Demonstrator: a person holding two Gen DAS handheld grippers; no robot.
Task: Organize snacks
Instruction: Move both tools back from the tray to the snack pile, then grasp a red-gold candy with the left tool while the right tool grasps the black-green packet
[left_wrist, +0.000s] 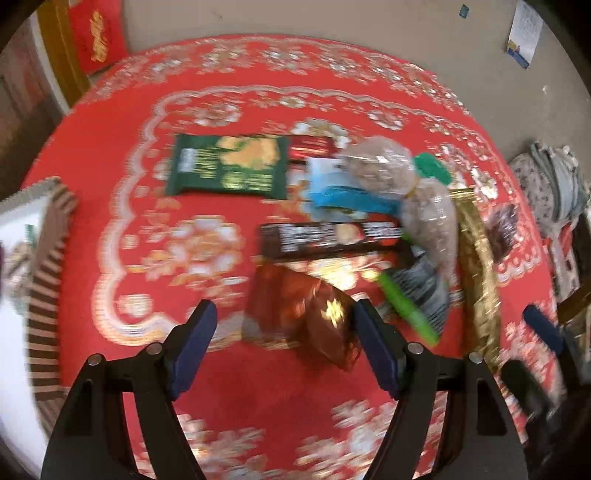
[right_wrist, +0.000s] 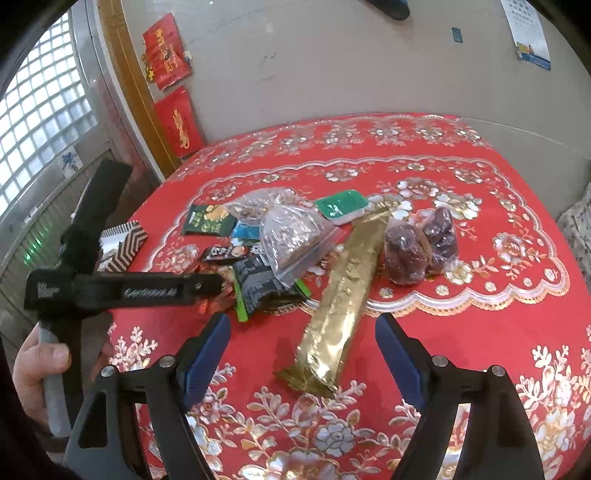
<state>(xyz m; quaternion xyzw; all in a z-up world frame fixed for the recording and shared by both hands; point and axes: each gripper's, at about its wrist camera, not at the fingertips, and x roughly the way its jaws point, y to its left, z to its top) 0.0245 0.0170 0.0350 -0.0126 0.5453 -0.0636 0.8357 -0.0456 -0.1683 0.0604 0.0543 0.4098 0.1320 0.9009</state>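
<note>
Snacks lie in a loose pile on the red flowered tablecloth (left_wrist: 110, 155). My left gripper (left_wrist: 284, 328) is open, its jaws either side of a shiny red-brown packet (left_wrist: 306, 314) on the cloth. Behind it lie a dark bar (left_wrist: 328, 238), a green packet (left_wrist: 229, 166), a blue packet (left_wrist: 343, 192) and a clear bag (left_wrist: 399, 177). My right gripper (right_wrist: 303, 339) is open above the near end of a long gold packet (right_wrist: 340, 299). A bag of dark red fruit (right_wrist: 417, 247), a clear bag (right_wrist: 291, 232) and a black-green packet (right_wrist: 262, 288) lie beyond it.
A striped box (left_wrist: 44, 280) stands at the table's left edge; it also shows in the right wrist view (right_wrist: 122, 243). A green-lidded tin (right_wrist: 341, 206) sits behind the pile. The left gripper's body (right_wrist: 110, 288) and a hand (right_wrist: 37, 369) fill the left side. A wall is behind.
</note>
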